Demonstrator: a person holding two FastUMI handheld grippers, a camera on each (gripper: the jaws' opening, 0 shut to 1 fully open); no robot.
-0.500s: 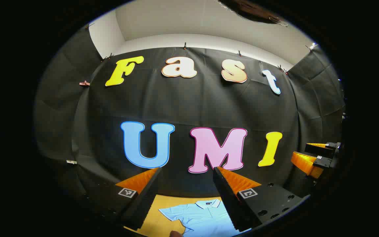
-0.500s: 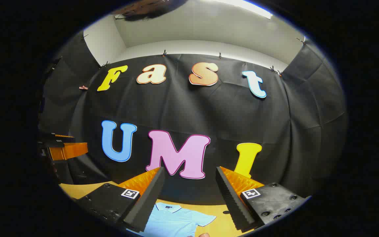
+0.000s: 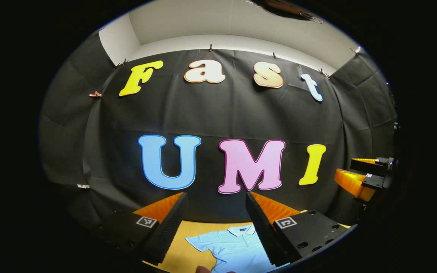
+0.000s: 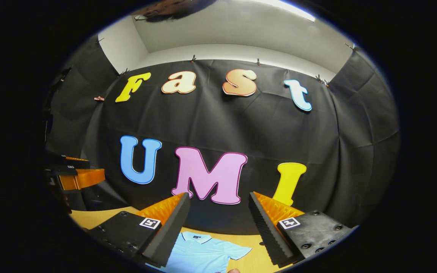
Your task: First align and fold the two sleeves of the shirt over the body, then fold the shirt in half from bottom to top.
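Observation:
A light blue polo shirt [image 3: 231, 248] lies flat on the wooden table [image 3: 182, 250], collar toward the booth's wall, one short sleeve spread to the left. My left gripper [image 3: 215, 197] is held open, high above and short of the shirt, with nothing between its fingers. In the right gripper view the same shirt [image 4: 203, 254] shows its collar and its other sleeve. My right gripper [image 4: 218, 197] also stands open and empty, raised above the table. The right gripper [image 3: 362, 176] appears open at the far right of the left gripper view, and the left gripper [image 4: 74, 172] at the far left of the right gripper view.
The table [image 4: 254, 256] reaches back to the black cloth wall. A fingertip [image 3: 202, 269] peeks in at the bottom edge of the left gripper view, and another fingertip [image 4: 235, 270] in the right gripper view.
Both views have tipped down a little, so the wall sits higher and slightly more of the table and shirt shows. Both grippers stay open.

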